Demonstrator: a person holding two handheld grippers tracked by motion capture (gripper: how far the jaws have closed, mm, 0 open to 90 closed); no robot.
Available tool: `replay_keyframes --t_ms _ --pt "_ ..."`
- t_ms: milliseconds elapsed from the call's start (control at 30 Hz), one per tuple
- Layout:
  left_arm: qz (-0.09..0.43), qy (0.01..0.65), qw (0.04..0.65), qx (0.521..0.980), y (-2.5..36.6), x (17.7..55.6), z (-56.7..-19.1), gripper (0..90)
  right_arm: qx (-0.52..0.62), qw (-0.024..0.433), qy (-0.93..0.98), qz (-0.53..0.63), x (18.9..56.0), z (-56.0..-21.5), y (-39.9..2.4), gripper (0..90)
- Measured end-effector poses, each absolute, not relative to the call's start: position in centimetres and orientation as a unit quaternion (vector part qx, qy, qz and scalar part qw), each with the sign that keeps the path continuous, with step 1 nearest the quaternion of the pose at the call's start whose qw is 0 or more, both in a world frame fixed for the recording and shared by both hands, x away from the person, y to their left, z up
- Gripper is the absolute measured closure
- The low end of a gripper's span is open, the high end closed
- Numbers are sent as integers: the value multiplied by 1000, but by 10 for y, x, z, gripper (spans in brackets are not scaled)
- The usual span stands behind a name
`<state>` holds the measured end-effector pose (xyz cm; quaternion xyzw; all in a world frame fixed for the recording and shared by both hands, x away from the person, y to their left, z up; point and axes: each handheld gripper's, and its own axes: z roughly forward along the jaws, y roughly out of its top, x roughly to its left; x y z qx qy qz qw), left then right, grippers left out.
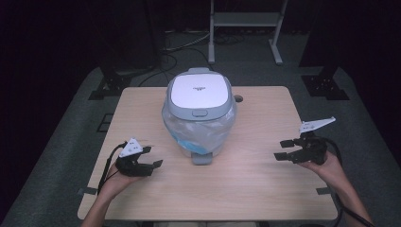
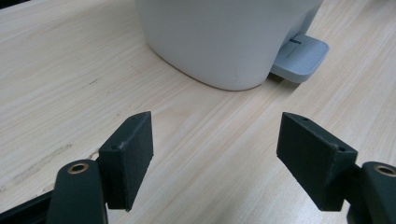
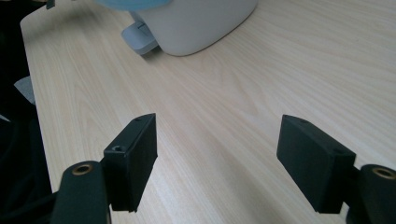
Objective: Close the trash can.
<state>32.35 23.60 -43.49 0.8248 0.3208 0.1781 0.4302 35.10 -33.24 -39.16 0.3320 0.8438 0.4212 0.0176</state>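
Observation:
A small pedal bin (image 1: 201, 113) stands in the middle of the wooden table (image 1: 246, 184). Its white lid (image 1: 199, 90) is down, a clear bag with something blue inside hangs round its body, and a grey pedal (image 1: 202, 158) juts toward me. My left gripper (image 1: 152, 156) rests low at the front left, open, pointing at the bin. In the left gripper view the open gripper (image 2: 215, 140) faces the bin's white base (image 2: 224, 42) and pedal (image 2: 301, 56). My right gripper (image 1: 281, 149) is open at the right. In the right gripper view the open gripper (image 3: 217, 140) faces the bin (image 3: 201, 23) and pedal (image 3: 140, 37).
A round grommet (image 1: 238, 99) sits in the tabletop behind the bin. Tape tabs (image 1: 86, 191) mark the table's front corners. Beyond the far edge stand a metal frame (image 1: 246, 21), black stand feet (image 1: 111, 85) and floor cables (image 1: 170, 56).

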Motion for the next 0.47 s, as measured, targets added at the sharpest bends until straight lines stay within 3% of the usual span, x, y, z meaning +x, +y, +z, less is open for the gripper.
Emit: replay_keyframes --t_ms 467 --pt "179 327 430 822 237 316 -448 240 334 32 841 423 326 -412 -335 255"
